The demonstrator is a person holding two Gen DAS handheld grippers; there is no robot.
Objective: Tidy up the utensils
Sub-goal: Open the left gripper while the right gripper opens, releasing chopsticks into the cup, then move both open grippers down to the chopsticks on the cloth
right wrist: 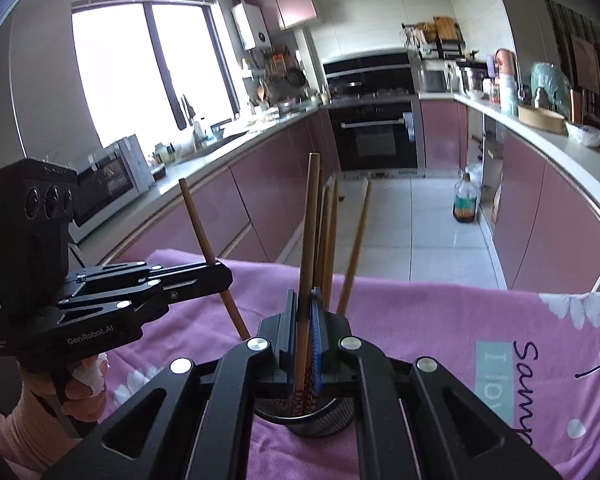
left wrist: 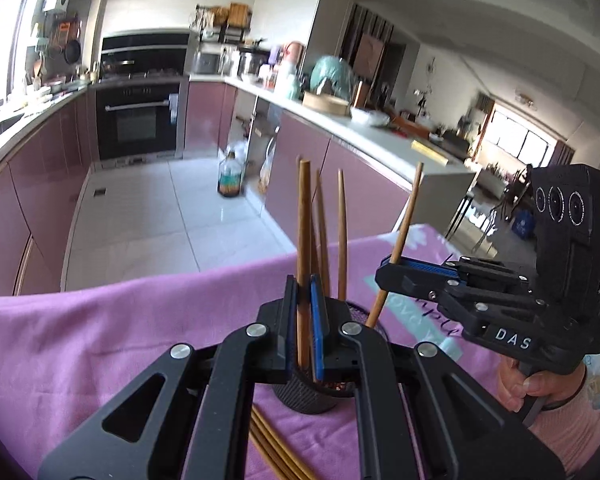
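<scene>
I have a chopstick clamped in each gripper, both over the black mesh holder [left wrist: 312,390] that stands on the pink cloth [left wrist: 99,340]. My left gripper [left wrist: 303,320] is clenched on one upright chopstick [left wrist: 303,216] whose lower end reaches down into the holder. My right gripper [right wrist: 303,332] grips another chopstick [right wrist: 310,216] the same way, tip inside the holder's rim. Other chopsticks [left wrist: 342,232] already stand in the holder, and a few loose ones [left wrist: 275,452] lie on the cloth just in front of it, so I judge I am mid-way through loading. Next I should release each stick once its tip is well inside, one at a time, so neither knocks the standing ones or tips the holder.
</scene>
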